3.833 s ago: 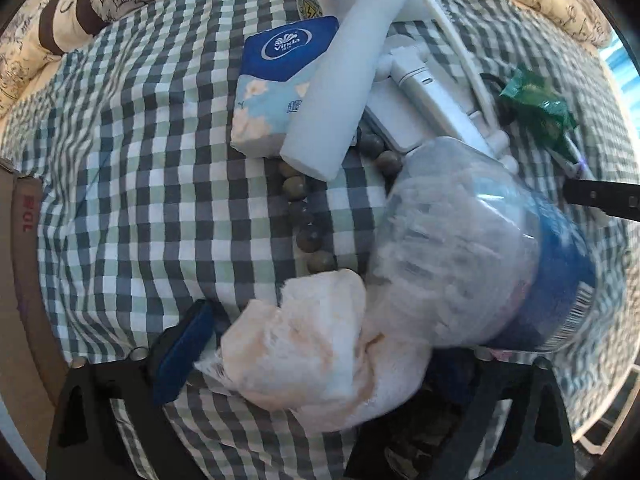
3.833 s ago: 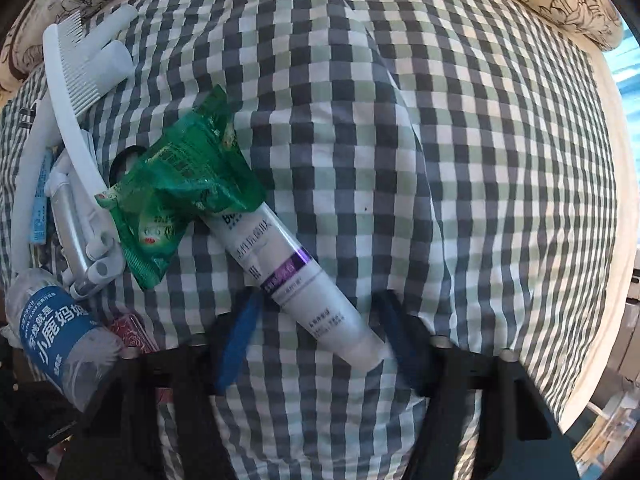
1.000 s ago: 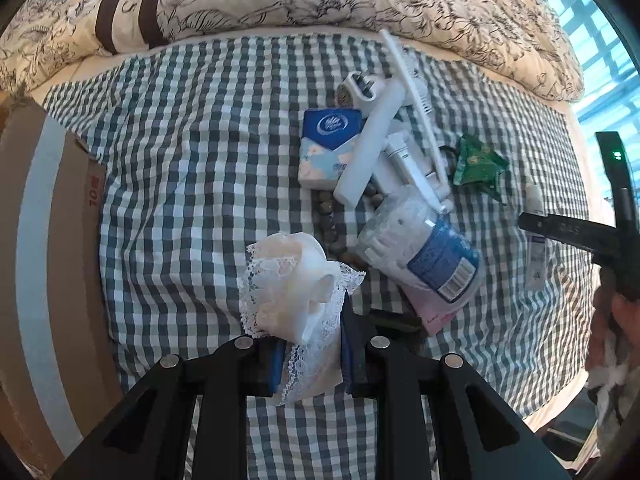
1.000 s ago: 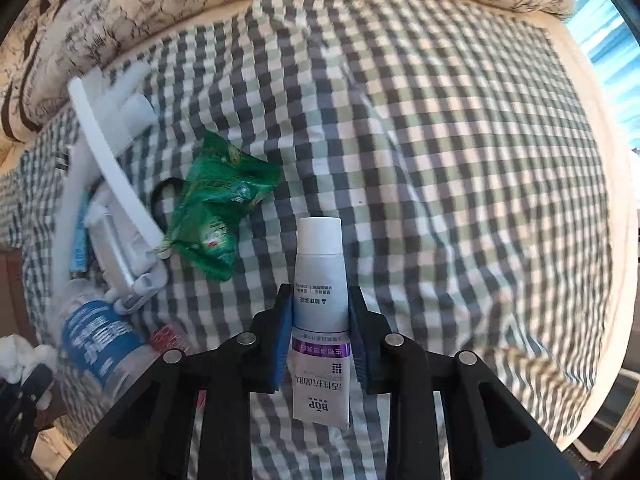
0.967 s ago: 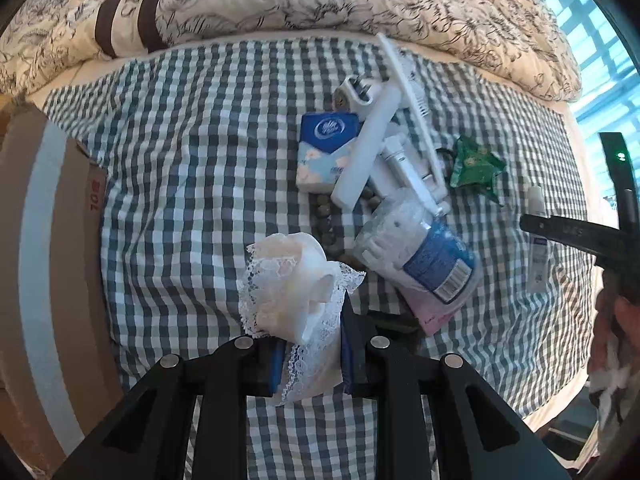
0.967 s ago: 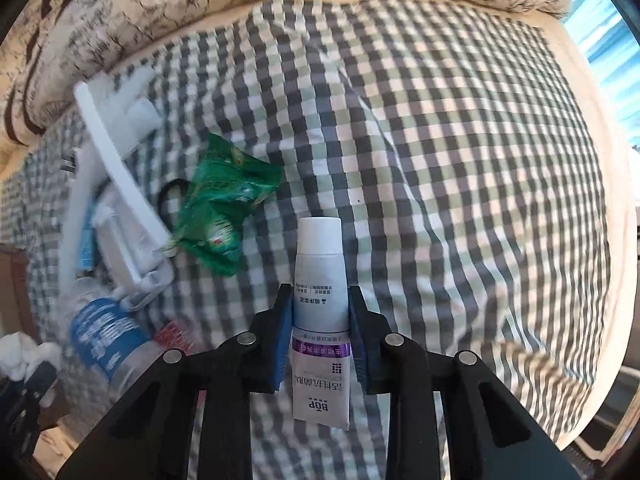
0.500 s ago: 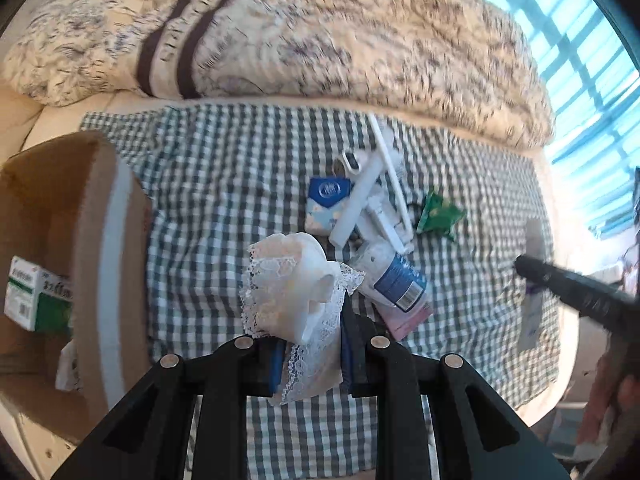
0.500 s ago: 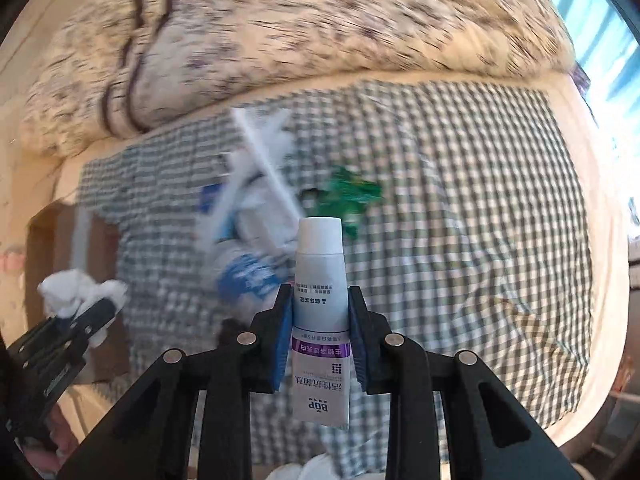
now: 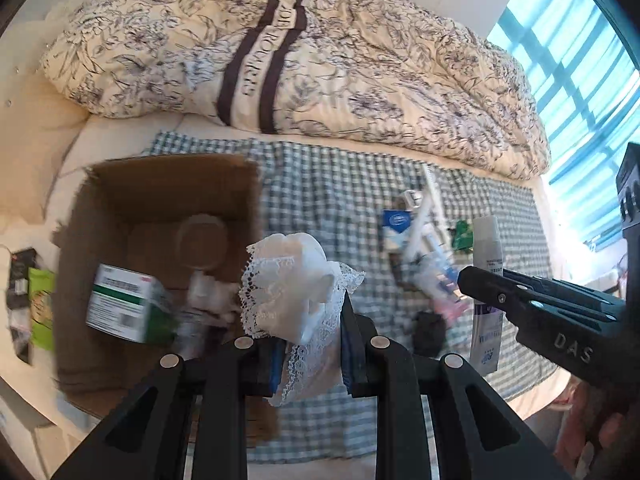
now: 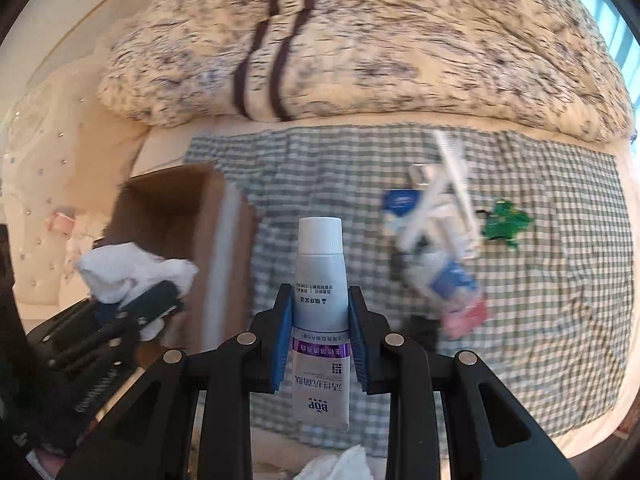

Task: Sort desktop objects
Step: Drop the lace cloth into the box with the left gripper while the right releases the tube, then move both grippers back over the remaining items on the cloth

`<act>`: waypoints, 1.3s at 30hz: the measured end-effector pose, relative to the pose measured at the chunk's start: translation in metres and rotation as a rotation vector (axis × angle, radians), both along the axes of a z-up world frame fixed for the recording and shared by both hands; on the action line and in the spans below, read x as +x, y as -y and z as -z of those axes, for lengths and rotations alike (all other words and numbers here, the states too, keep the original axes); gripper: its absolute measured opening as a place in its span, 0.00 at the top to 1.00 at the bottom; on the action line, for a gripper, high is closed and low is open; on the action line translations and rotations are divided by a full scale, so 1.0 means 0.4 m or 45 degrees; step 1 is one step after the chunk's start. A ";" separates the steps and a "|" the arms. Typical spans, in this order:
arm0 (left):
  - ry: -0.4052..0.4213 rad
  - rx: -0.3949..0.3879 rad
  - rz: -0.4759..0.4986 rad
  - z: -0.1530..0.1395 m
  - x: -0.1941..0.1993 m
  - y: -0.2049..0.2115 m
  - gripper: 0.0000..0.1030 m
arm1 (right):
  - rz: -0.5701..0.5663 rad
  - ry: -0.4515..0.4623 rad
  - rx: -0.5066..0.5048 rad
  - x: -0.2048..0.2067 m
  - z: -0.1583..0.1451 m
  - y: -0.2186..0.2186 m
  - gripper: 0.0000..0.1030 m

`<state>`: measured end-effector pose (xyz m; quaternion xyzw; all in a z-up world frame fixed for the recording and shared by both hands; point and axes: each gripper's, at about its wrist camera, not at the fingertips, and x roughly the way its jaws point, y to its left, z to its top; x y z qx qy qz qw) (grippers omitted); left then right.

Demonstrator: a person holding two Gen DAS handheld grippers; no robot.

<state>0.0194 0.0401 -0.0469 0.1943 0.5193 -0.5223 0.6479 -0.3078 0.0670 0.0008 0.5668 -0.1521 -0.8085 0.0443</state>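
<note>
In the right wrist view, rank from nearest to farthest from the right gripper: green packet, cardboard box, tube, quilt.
1. Tube: clamped in the right gripper.
2. Cardboard box: left.
3. Green packet: far right.
4. Quilt: top, behind everything.

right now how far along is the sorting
Partly done. The cardboard box already holds a green-and-white carton. In hand: the left gripper clamps a lace cloth, the right gripper a toothpaste tube. A pile remains on the checked cloth.

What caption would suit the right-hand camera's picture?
Right gripper clamps a white toothpaste tube above a checked cloth, beside a cardboard box.
</note>
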 end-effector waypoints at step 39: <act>-0.051 0.160 -0.104 0.179 0.247 -0.081 0.27 | 0.056 0.198 -0.041 -0.127 0.112 0.337 0.40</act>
